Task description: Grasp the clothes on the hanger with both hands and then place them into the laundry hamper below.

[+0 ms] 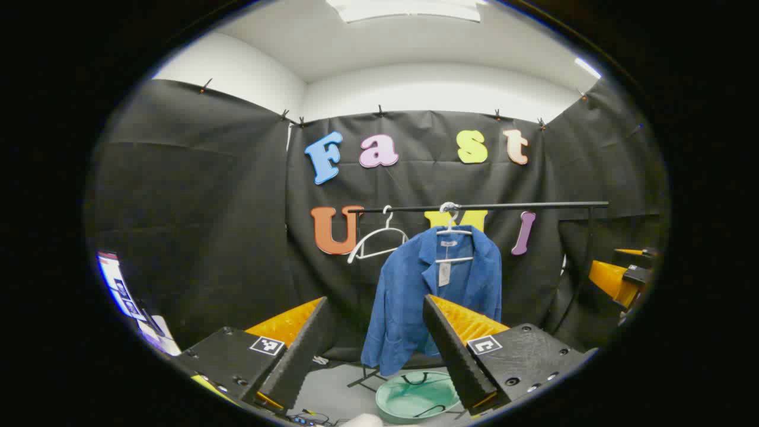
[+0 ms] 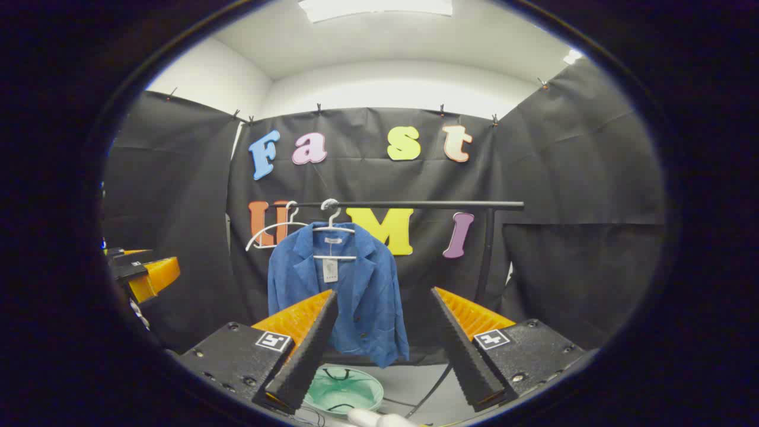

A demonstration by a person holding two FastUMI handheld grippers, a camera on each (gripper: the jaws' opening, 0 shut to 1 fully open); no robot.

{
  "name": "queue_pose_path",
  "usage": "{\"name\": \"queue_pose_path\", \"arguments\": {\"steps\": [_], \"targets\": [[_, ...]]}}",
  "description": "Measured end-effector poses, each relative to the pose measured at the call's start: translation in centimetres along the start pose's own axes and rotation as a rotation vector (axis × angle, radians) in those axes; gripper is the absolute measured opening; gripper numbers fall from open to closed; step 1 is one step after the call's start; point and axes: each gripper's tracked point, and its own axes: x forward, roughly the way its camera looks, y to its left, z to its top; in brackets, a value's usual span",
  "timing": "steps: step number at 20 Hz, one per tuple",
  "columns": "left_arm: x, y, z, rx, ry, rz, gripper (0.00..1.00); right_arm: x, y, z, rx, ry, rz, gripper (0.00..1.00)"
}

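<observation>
Jacket [image 1: 409,296]: blue, white tag
Hangers [image 1: 379,240]: white
Rail [image 2: 409,205]: black
Hamper [image 2: 344,391]: pale green, black handles

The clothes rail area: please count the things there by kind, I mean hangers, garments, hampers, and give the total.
Hangers: 2, one empty white hanger and one white hanger carrying the jacket, both on the black rail
Garments: 1, a blue jacket
Hampers: 1, a green hamper on the floor below the jacket
Total: 4
</observation>
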Motion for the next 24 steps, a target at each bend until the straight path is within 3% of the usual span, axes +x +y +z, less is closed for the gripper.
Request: {"name": "queue_pose_path", "arguments": {"steps": [10,17,24], "targets": [[-0.1,0.4,0.4,0.046,-0.040,-0.013,1.00,-0.1,0.9,0.2,-0.005,0.003,0.015,0.97],[0.2,1.0,-0.6,0.020,-0.022,0.005,1.00,1.5,1.8,-0.6,-0.027,-0.005,0.033,0.97],[3.3,-0.9,-1.3,0.036,-0.028,0.029,1.00,5.6,-0.5,-2.6,-0.018,0.037,0.040,0.97]]}}
